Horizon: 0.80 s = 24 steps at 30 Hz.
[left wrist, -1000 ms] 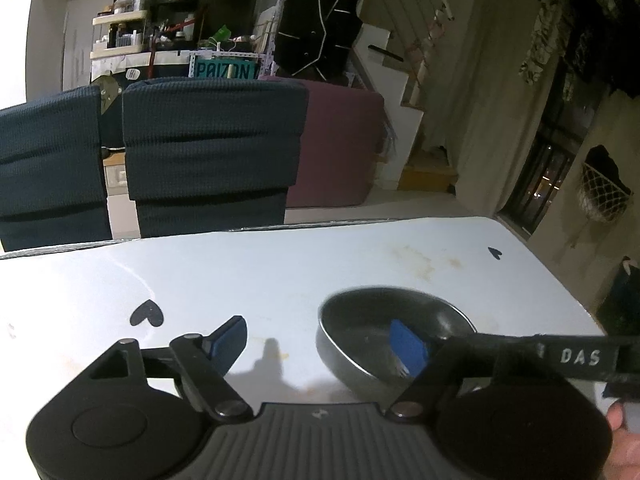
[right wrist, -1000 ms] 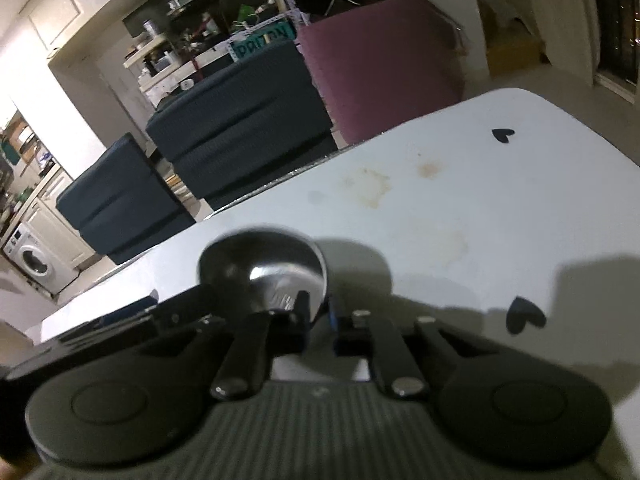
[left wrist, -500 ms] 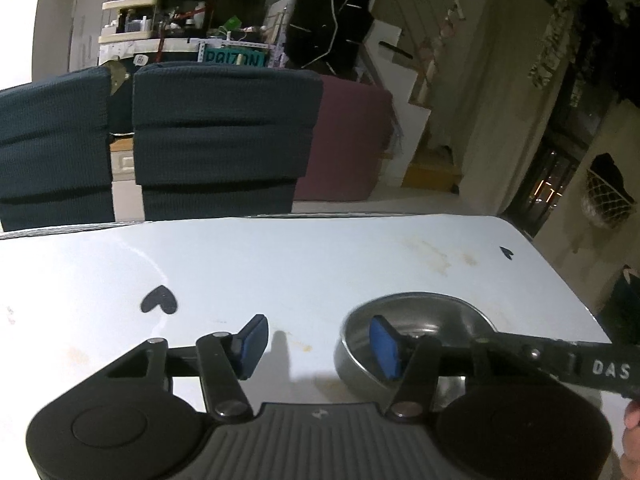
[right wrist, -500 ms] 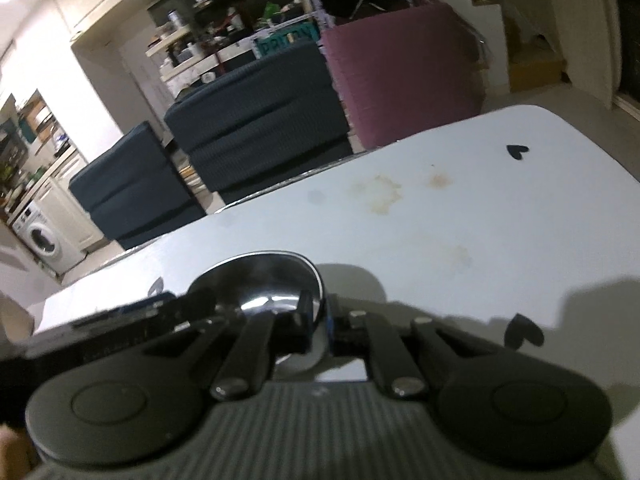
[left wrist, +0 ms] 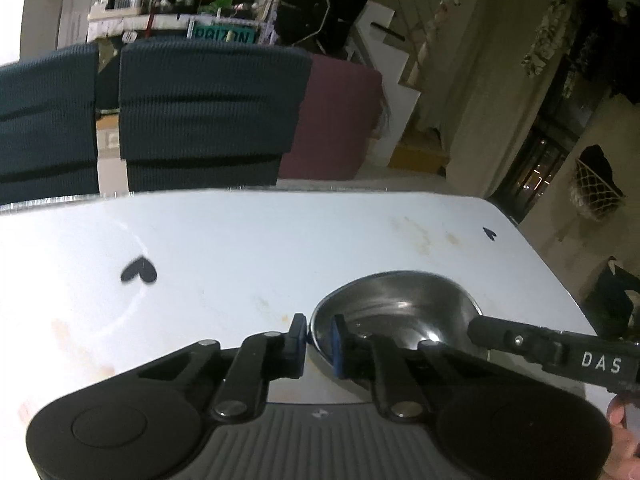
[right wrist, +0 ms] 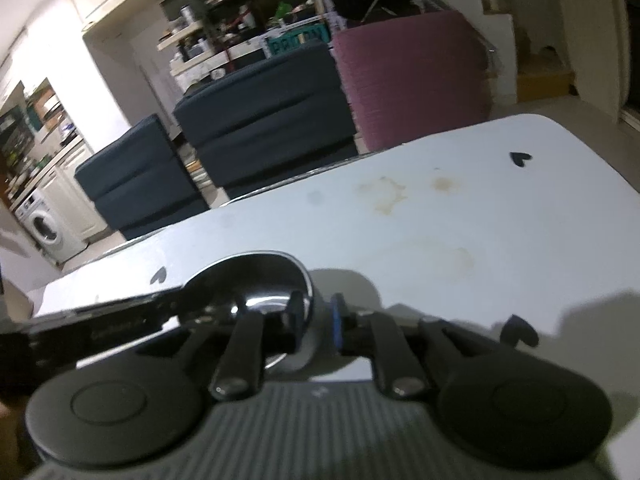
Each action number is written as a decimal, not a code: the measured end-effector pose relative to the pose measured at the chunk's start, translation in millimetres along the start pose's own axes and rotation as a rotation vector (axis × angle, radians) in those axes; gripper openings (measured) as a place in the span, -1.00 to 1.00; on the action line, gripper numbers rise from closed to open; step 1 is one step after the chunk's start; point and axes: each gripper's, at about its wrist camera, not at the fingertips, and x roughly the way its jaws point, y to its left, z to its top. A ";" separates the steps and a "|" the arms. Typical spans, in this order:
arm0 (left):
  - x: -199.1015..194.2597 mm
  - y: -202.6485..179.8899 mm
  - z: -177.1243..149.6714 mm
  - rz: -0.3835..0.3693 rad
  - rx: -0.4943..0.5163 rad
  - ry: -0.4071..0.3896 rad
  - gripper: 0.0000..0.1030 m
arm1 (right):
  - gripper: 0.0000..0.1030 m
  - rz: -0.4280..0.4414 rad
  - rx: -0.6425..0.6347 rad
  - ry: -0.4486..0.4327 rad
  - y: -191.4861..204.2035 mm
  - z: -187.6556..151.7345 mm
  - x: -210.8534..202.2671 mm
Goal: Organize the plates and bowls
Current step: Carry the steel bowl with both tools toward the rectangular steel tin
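Steel bowl [left wrist: 394, 314] sits on the white surface [left wrist: 248, 248]. Left tongs [left wrist: 318, 336] have just been closing, now pinching its left rim; right tongs [right wrist: 316, 320], just opening slightly, straddle the opposite rim.

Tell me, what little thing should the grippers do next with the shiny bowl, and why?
Probably the right gripper should finish letting go. The left gripper has just been closing on the metal bowl at its rim, while the right's jaws have just been opening with the opposite rim between them.
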 end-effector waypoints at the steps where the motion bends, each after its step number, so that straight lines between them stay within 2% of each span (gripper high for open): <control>1: -0.6 0.1 -1.3 -0.008 -0.007 0.004 -0.72 | -0.64 0.009 0.012 0.003 -0.8 -0.1 -0.4; 4: -1.9 0.1 -2.6 -0.032 -0.030 0.010 -0.72 | -0.64 0.023 0.025 0.020 -1.4 -0.6 1.3; 7: -1.1 -1.5 -2.7 -0.024 -0.022 0.019 -0.73 | -0.64 -0.024 -0.011 0.025 3.1 -3.7 5.0; 14: -13.5 -10.4 -3.5 -0.009 -0.022 0.016 -0.87 | -0.70 -0.026 -0.011 0.034 5.1 -11.0 -1.7; 24: -82.6 -40.8 -6.1 0.005 0.023 -0.038 -0.88 | -0.75 -0.073 -0.113 -0.002 34.0 -18.3 -69.1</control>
